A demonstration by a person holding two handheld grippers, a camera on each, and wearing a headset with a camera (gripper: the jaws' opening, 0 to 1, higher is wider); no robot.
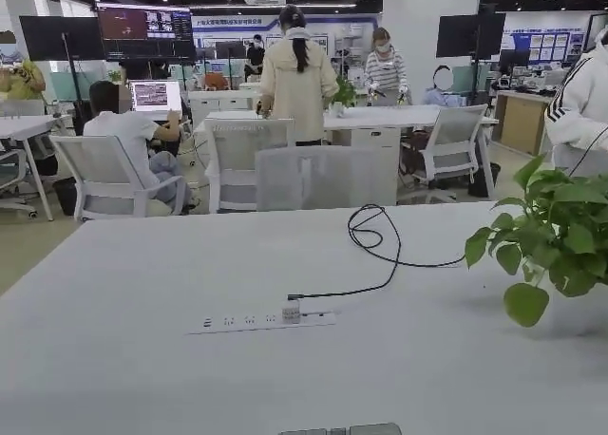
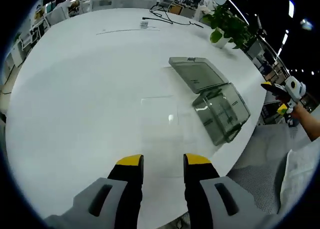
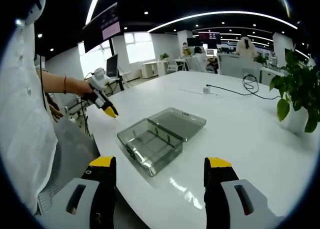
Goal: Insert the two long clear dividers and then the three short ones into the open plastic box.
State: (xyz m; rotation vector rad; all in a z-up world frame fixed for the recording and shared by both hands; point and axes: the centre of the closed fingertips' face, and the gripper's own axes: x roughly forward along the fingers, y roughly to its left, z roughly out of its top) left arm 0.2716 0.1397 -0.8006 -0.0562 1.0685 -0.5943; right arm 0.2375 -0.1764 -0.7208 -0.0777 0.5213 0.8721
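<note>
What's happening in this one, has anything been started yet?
A person holds a two-jaw gripper in each hand at a white table. The left gripper and the right gripper are both open, holding nothing, short of the smoky clear plastic box, which lies open and looks empty. A faint clear sheet, likely a divider, lies on the table beside it.

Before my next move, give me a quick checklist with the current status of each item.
1. Lid of the plastic box folded open: ok.
2. Box free of dividers so far: ok, it looks empty.
3. Left gripper open, nothing held: ok.
4. Right gripper open, nothing held: ok.
5. Dividers located: a faint clear sheet lies on the table beside the box. Whether it is long or short, and how many there are: cannot tell.
</note>
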